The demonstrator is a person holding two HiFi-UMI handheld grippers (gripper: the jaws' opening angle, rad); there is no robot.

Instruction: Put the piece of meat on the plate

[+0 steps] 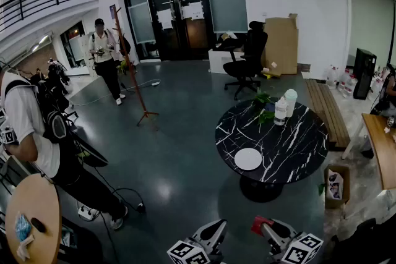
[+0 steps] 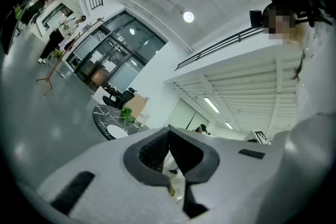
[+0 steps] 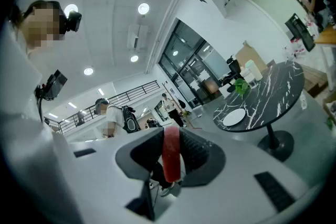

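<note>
Here the fingers of the right gripper [image 3: 170,149] clamp the red piece of meat [image 3: 171,161], those of the left gripper [image 2: 169,153] meet empty, well apart from the plate [image 1: 248,159] on the bench [image 1: 294,145].

A white plate [image 1: 248,159] lies near the front edge of the black table [image 1: 297,151], with bottles [image 1: 280,111] and a plant [image 1: 265,109] farther back. Below, the right gripper [image 1: 266,229] holds red meat [image 1: 258,223] beside the left gripper [image 1: 215,230].

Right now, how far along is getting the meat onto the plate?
Done: the right gripper grips the red piece of meat. In hand: it's held short of the marble table. Left: carrying it over and setting it on the empty white plate.
</note>
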